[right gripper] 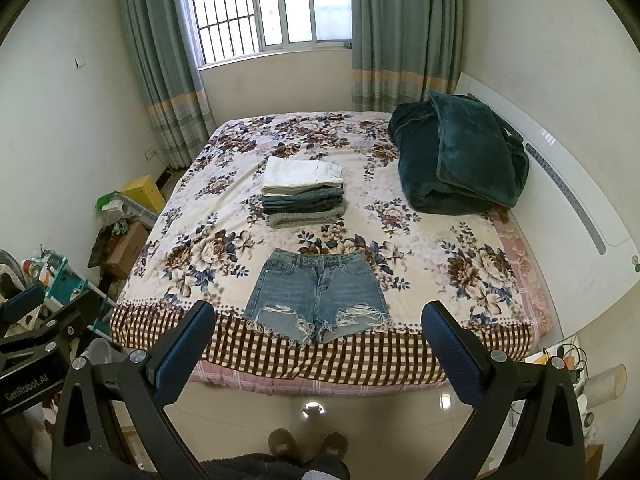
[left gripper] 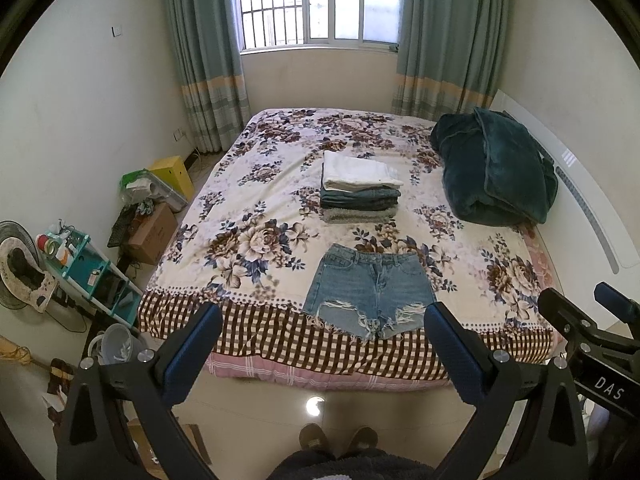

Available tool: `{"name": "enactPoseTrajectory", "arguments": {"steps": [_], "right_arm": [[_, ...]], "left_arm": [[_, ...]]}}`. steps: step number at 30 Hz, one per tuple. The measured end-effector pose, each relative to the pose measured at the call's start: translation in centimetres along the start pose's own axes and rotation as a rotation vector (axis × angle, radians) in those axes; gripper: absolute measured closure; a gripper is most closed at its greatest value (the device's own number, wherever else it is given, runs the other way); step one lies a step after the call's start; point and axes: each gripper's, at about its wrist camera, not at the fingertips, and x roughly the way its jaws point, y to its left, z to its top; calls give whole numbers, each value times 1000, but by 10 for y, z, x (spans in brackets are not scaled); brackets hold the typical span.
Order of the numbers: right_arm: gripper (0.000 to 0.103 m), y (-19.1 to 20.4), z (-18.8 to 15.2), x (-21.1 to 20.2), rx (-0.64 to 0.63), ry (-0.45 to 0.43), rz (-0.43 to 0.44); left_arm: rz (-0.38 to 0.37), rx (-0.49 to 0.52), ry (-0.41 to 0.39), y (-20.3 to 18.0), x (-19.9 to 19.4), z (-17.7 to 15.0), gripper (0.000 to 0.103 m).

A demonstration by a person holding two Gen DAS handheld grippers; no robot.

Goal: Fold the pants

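Observation:
A pair of light blue denim shorts (left gripper: 368, 290) with frayed hems lies flat, waistband away from me, near the front edge of the floral bed (left gripper: 248, 216); it also shows in the right wrist view (right gripper: 318, 294). My left gripper (left gripper: 323, 320) is open and empty, held above the floor short of the bed edge. My right gripper (right gripper: 318, 318) is open and empty, at about the same height and distance. The right gripper shows at the right edge of the left wrist view (left gripper: 576, 304). The left gripper shows at the left edge of the right wrist view (right gripper: 36, 312).
A stack of folded clothes (left gripper: 360, 188) with a white piece on top sits mid-bed. A dark green blanket (left gripper: 492, 168) lies at the bed's right, by a white headboard (left gripper: 580, 208). Boxes, a teal shelf (left gripper: 88, 268) and a bin stand left of the bed. My slippered feet (left gripper: 340, 438) are on the tiled floor.

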Motion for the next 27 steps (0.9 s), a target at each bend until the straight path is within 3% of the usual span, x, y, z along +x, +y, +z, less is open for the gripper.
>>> {"name": "enactPoseTrajectory", "arguments": {"steps": [8,13,17,22,27], "right_arm": [[0,13,2,-2,1,18,-3],[0,8,0,20,10,42,-8],[0,-4,1,44,38,56,-36],[0,-32,14,109,96,94,-75],[0,-75,22,207,115,209,-129]], "left_arm": [[-4,-1,14,-8,3,-3,0],[-9,0,27,-10,20,-3,0],[29,4,18,-10,44,3,0],[72,25,43,-18,108,15,0],[107,34,113,-34,186,24,0]]}}
